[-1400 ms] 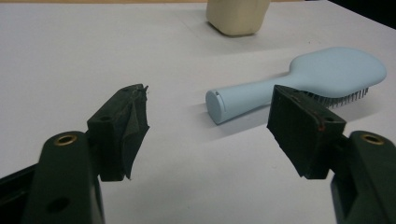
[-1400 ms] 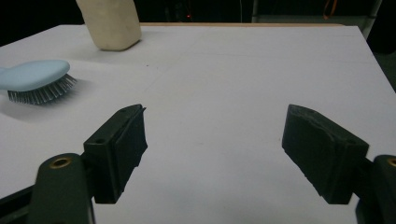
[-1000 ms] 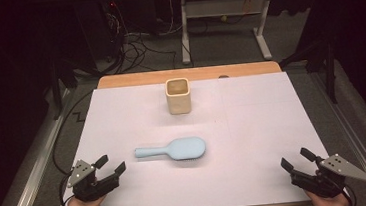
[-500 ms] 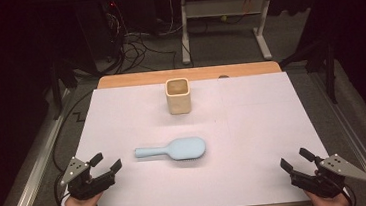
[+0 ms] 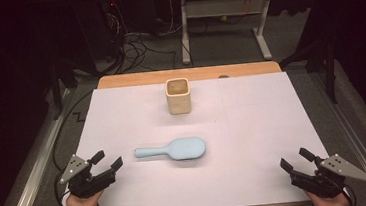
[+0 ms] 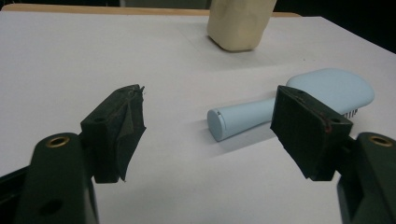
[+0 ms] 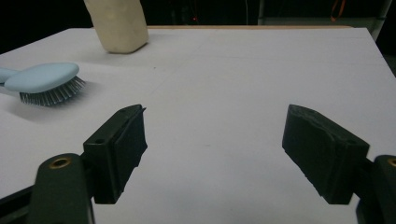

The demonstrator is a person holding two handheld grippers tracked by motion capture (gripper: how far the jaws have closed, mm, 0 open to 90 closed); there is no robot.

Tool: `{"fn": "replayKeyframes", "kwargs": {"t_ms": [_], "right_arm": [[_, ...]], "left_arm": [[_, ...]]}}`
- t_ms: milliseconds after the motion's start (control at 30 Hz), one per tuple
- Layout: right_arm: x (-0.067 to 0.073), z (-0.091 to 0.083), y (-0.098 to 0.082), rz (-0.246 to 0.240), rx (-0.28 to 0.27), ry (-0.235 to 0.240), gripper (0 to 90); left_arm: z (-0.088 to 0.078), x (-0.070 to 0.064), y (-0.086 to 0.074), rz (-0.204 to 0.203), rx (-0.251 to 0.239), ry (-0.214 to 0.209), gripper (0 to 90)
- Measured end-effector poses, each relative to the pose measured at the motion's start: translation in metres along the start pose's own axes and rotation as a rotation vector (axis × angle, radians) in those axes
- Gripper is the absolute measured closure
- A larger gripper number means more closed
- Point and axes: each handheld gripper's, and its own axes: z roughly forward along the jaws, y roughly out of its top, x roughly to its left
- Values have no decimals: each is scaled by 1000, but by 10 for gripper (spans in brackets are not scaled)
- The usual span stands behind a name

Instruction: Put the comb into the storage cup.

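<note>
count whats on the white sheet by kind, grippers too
hairbrush: 1, light blue, lying bristles down
cup: 1, beige, upright
grippers: 2, left gripper and right gripper, both open and holding nothing
total: 4

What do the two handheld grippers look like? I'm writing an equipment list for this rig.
Both the left gripper and the right gripper are black, each with two blocky jaws faced with dark pads. Each carries a grey three-cornered plate on top, dotted with small marks. Brass-coloured inserts sit in the jaw arms. A black cable trails from the left one. No sleeves are visible.
</note>
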Motion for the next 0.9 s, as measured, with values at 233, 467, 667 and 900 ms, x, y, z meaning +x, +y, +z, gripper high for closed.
{"fn": "replayKeyframes", "kwargs": {"t_ms": [233, 467, 667, 900], "right_arm": [[0, 0, 0, 1, -1, 6, 222], [-1, 0, 0, 3, -2, 4, 222], [0, 0, 0, 5, -3, 5, 222], [-1, 0, 0, 8, -4, 7, 222]], "left_arm": [[2, -6, 8, 37, -2, -12, 300], [5, -9, 11, 53, 3, -16, 302], [9, -9, 13, 38, -3, -29, 303], [15, -12, 18, 33, -7, -45, 312]]}}
